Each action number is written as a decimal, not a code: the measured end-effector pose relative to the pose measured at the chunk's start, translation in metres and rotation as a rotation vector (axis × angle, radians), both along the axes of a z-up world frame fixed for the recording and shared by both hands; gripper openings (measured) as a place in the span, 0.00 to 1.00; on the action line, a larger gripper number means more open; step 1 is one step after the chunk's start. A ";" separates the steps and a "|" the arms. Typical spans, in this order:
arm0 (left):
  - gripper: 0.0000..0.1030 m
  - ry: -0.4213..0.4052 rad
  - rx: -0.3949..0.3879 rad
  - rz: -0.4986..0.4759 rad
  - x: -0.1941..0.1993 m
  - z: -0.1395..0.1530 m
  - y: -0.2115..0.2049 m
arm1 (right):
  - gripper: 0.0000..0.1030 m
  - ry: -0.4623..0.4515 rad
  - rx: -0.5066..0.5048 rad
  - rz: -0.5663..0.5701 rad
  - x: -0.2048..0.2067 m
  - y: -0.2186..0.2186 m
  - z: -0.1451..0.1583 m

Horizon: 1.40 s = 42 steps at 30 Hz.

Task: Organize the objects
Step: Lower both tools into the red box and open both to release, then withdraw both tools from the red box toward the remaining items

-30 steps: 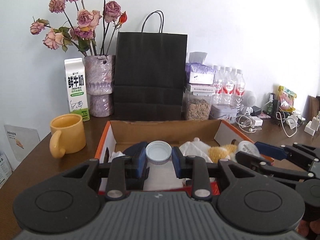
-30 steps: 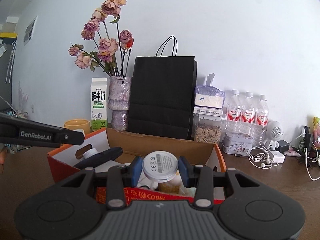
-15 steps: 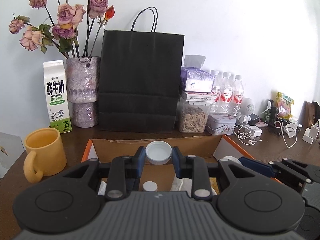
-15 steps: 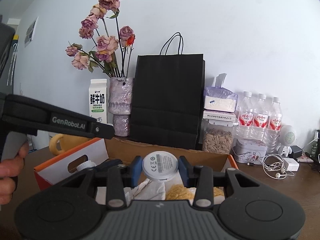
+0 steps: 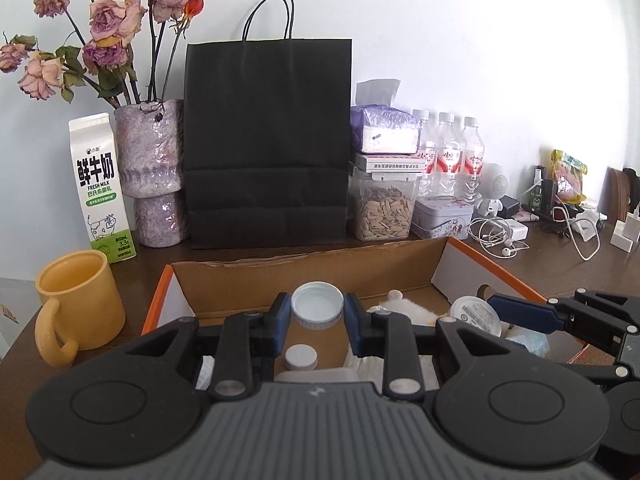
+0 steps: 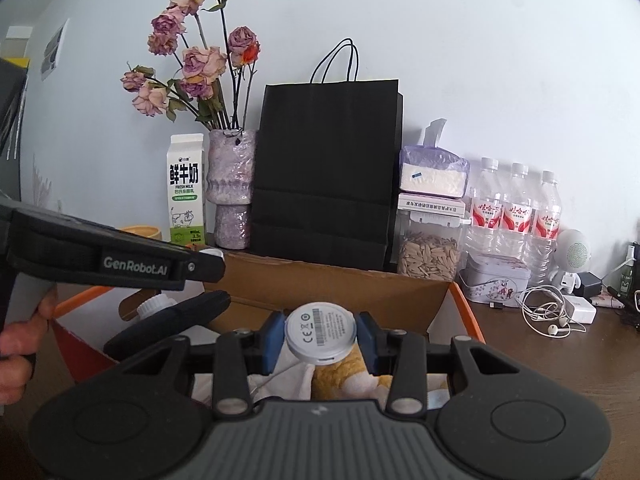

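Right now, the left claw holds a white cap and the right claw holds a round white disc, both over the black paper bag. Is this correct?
Not quite. Both wrist views show the white cap in the left claw and the round white disc in the right claw over the open cardboard box; the black paper bag stands behind.

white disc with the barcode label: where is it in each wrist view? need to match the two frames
Left wrist view: the white disc sits at right of centre, clamped by the right gripper that reaches in from the right, over the cardboard box.
Right wrist view: the disc is low at centre, between that gripper's blue pads.
Shared landmark: the black paper bag standing behind the box.
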<state>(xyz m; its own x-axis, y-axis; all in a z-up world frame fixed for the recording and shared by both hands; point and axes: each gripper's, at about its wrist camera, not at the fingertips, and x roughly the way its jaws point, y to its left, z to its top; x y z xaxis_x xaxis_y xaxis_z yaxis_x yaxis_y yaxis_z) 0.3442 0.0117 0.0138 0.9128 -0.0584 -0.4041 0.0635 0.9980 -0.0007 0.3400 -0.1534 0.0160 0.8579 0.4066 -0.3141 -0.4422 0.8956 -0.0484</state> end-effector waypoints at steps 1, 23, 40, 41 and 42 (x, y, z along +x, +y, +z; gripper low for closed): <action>0.29 -0.002 0.003 0.002 -0.001 0.000 0.000 | 0.37 0.001 0.000 0.000 0.000 0.000 0.000; 1.00 -0.039 0.037 0.079 -0.002 -0.008 0.001 | 1.00 0.016 0.020 -0.058 -0.003 -0.007 -0.001; 1.00 -0.039 0.035 0.080 -0.004 -0.010 0.002 | 1.00 0.019 0.018 -0.064 -0.003 -0.006 -0.002; 1.00 -0.041 0.033 0.080 -0.004 -0.010 0.002 | 1.00 0.018 0.022 -0.067 -0.003 -0.007 -0.002; 1.00 -0.043 0.031 0.080 -0.005 -0.010 0.003 | 1.00 0.018 0.026 -0.070 -0.004 -0.008 -0.002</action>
